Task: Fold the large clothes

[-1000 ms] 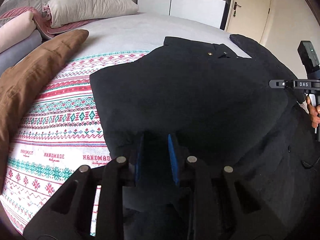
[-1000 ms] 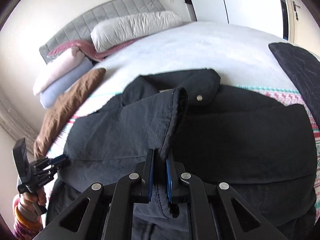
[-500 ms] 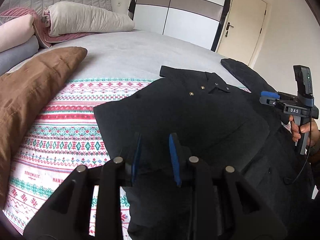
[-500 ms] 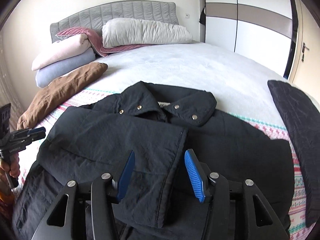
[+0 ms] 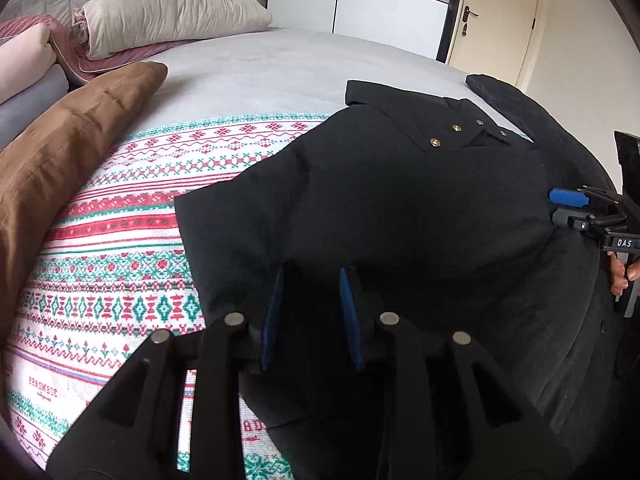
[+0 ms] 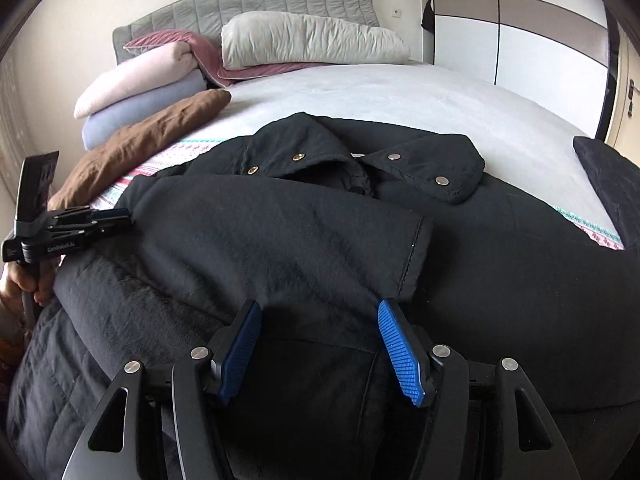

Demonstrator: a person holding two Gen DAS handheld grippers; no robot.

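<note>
black coat lies flat; both hand-held grippers, left and right, opening, empty.

Left tool opening, right tool opening

The black quilted coat runs off the bottom edge of both views, so its hem is unseen, and it hides much of the patterned red-and-green knit blanket beneath it. In the left wrist view the cloth between the left hand-held gripper blades is too dark to tell whether they touch it. The hand holding the right hand-held gripper is cut off at the picture's right edge.
</note>
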